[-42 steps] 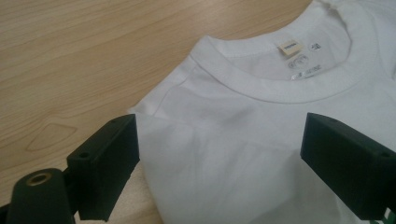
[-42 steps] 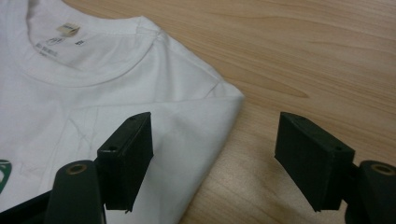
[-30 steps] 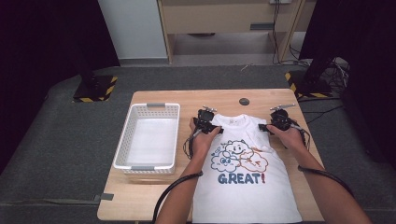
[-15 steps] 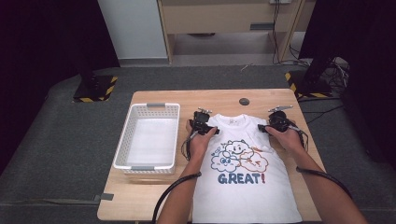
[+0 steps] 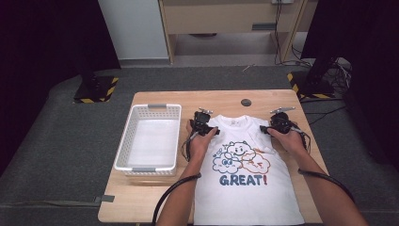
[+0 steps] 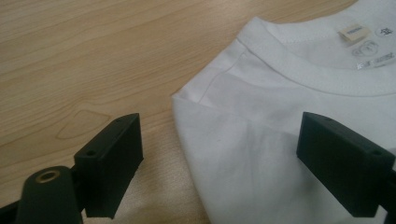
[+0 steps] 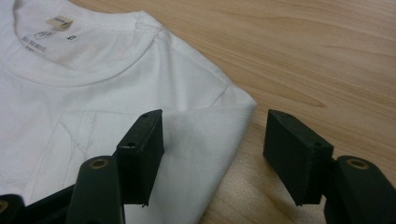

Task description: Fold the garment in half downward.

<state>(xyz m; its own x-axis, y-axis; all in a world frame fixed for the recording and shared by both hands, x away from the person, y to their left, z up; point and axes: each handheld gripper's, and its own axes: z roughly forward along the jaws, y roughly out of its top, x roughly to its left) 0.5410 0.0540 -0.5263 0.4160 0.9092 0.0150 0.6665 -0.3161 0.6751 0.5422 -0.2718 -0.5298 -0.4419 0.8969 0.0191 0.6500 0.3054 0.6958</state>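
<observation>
A white T-shirt (image 5: 244, 188) with a cartoon print and the word GREAT! lies flat on the wooden table (image 5: 141, 200), sleeves folded under. My left gripper (image 5: 203, 113) is at the shirt's left shoulder, open wide. In the left gripper view its jaws straddle the folded shoulder corner (image 6: 261, 140) without pressing on it (image 6: 219, 140). My right gripper (image 5: 281, 112) is at the other shoulder. Its jaws (image 7: 217, 135) have just been closing and stand open around that corner of the shirt (image 7: 70, 93), one over the cloth and one over bare wood.
A white slatted basket (image 5: 123, 146) stands on the table's left part, beside the shirt. A small dark disc (image 5: 245, 102) lies on the wood beyond the collar. The table's far edge runs just past it, with cabinets and cables on the floor behind.
My left gripper has shifted slightly left, toward the shoulder edge of the shirt. The right hand has stayed where it was. The shirt has not moved.
</observation>
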